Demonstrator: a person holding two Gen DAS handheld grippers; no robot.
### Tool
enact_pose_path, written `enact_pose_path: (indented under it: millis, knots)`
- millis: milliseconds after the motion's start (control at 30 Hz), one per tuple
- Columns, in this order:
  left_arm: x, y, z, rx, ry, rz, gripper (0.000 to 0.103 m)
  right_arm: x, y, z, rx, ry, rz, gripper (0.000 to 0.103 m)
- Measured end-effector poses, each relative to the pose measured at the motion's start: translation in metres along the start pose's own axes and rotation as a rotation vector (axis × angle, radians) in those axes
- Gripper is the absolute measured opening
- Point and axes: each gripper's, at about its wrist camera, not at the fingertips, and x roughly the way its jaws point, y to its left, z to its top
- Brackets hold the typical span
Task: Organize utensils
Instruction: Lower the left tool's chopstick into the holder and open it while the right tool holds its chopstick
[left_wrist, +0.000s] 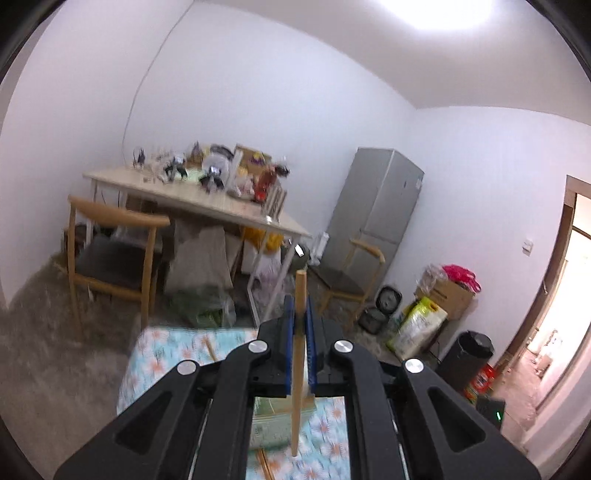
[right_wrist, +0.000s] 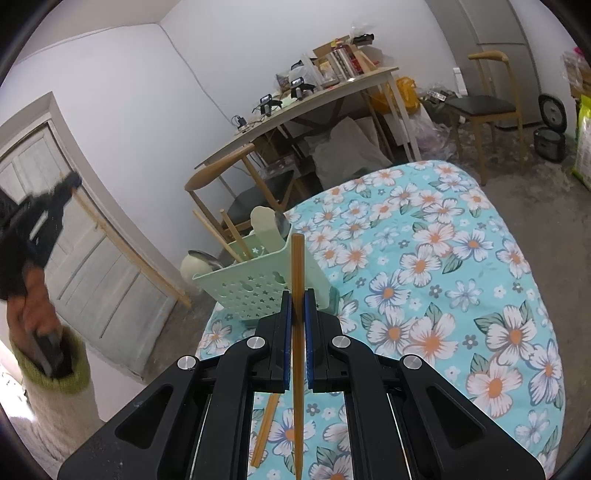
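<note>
While both jaws clamp tight, left gripper (left_wrist: 299, 306) holds pale chopstick (left_wrist: 298, 354) upright; right gripper (right_wrist: 298, 301) pinches darker chopstick (right_wrist: 297, 332), green utensil basket (right_wrist: 258, 284) at eleven o'clock on floral table (right_wrist: 443, 295).

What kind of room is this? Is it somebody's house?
Probably a lived-in home, likely a kitchen-dining room. There is a grey fridge, a cluttered dining table with wooden chairs, and a rice cooker on the floor.
</note>
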Motion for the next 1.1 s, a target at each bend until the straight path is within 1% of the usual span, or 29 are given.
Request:
enact_pose_path:
  millis: [67,100,267,433,567,700,767,900,967,1100]
  knots:
    - [0.010,0.002,0.009,0.010,-0.020,0.015,0.005,-0.001,0.000,0.000,0.000,0.000,0.000,0.005]
    - [0.017,0.003,0.012,0.013,-0.032,0.035,0.005,-0.001,0.000,0.000,0.000,0.000,0.001,0.005]
    - [0.052,0.012,0.012,0.015,-0.029,0.088,0.005,-0.002,0.000,0.000,0.001,-0.001,0.000,0.005]
    - [0.083,0.019,-0.004,0.027,-0.007,0.144,0.005,-0.004,0.000,-0.001,0.006,-0.001,-0.004,0.005]
    - [0.096,0.020,-0.017,0.041,-0.001,0.166,0.005,-0.005,-0.001,0.000,0.009,0.002,-0.003,0.005]
    - [0.108,0.015,-0.031,0.086,-0.012,0.200,0.005,-0.004,0.001,-0.001,0.009,0.005,0.002,0.005]
    - [0.115,0.014,-0.039,0.103,-0.016,0.206,0.005,-0.005,0.001,-0.002,0.009,0.006,0.004,0.005]
    - [0.127,0.016,-0.055,0.106,-0.014,0.206,0.005,-0.004,0.000,-0.003,0.014,0.007,0.004,0.005]
    - [0.131,0.019,-0.064,0.105,-0.004,0.214,0.005,-0.004,-0.001,-0.003,0.017,0.007,0.003,0.005]
    - [0.137,0.027,-0.076,0.069,0.039,0.198,0.006,-0.006,-0.002,-0.003,0.018,0.006,0.003,0.005]
